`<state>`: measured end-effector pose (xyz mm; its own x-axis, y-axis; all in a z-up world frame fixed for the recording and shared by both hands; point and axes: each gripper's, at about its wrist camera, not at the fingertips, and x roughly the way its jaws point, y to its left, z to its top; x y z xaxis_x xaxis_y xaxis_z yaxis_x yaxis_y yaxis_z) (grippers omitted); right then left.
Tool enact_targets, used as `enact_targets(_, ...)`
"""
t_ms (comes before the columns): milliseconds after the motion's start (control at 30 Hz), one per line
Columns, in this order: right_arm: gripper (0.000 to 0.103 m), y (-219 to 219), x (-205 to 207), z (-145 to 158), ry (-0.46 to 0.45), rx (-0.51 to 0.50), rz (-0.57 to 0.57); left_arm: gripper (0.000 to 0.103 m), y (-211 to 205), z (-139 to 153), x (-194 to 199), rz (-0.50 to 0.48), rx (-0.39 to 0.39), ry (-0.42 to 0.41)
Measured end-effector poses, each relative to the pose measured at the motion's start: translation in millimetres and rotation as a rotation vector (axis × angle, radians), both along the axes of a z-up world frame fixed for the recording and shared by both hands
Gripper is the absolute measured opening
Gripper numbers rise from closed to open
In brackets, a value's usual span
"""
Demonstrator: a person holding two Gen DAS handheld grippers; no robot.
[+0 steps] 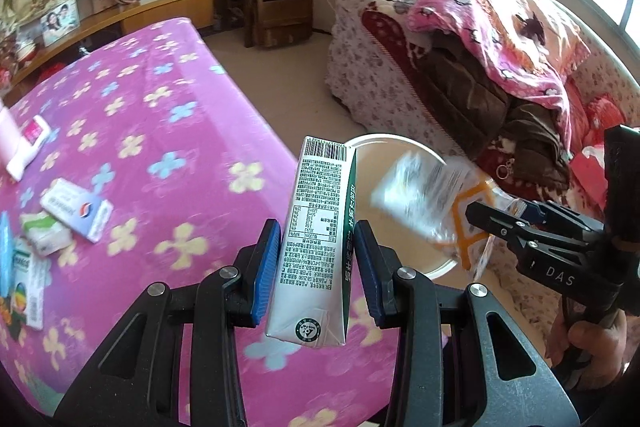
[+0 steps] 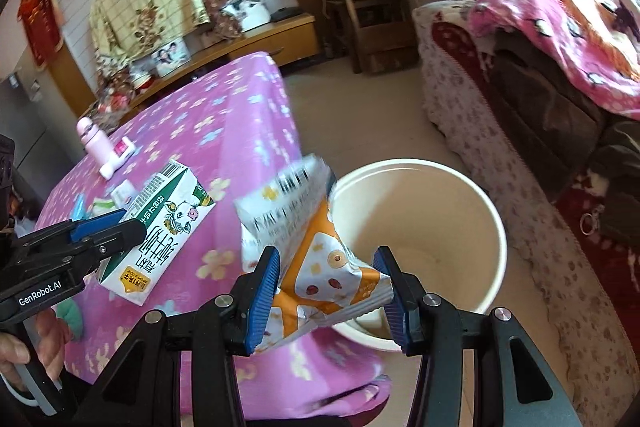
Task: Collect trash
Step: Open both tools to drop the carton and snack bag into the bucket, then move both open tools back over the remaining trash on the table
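The white-and-green cardboard milk carton (image 1: 316, 247) sits clamped between the pads of the left tool (image 1: 316, 263), beside the rim of the cream plastic bucket (image 2: 472, 187); the orange-and-white crinkled foil snack wrapper (image 2: 320, 267) is pinched in the right tool (image 2: 326, 291) over the bucket's near rim. The bucket appears empty. A release short of the rim would likely drop either item onto the floor or the pink flowered table (image 1: 160, 115).

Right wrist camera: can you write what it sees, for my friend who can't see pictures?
The right gripper pinches an orange-and-white snack wrapper just above a cream bucket on the floor. To its left, the left gripper holds a milk carton over a table with a pink flowered cloth.
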<state>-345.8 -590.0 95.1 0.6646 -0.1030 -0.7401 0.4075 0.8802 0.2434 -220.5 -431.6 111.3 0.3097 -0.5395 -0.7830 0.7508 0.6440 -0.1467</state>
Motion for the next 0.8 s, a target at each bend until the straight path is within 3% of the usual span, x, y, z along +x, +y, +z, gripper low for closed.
enact_targets(200,0.041,-26.0,-8.8,-14.3,0.023,0.019,-0.047,0.036,-30.9,-10.8,-1.4,-0.027,0.013,0.012)
enact_targets(267,0.034,-33.7,-8.4,-26.8,0.038,0.049,-0.063,0.036,-36.7,-15.2,-0.3,-0.029,0.013,0.030)
enact_targets(500,0.033,-50.4,-15.4,-46.5,0.041,0.134,-0.096,0.036,-58.8,-28.7,5.5,-0.043,-0.006,0.080)
enact_targets(600,0.049,-58.6,-17.9,-49.6,0.051,0.153,-0.134,0.036,-67.5,-34.4,7.3,-0.048,-0.025,0.102)
enact_targets(800,0.049,-65.8,-23.4,-57.1,0.057,0.174,-0.160,0.036,-85.0,-45.9,7.6,-0.057,-0.048,0.132)
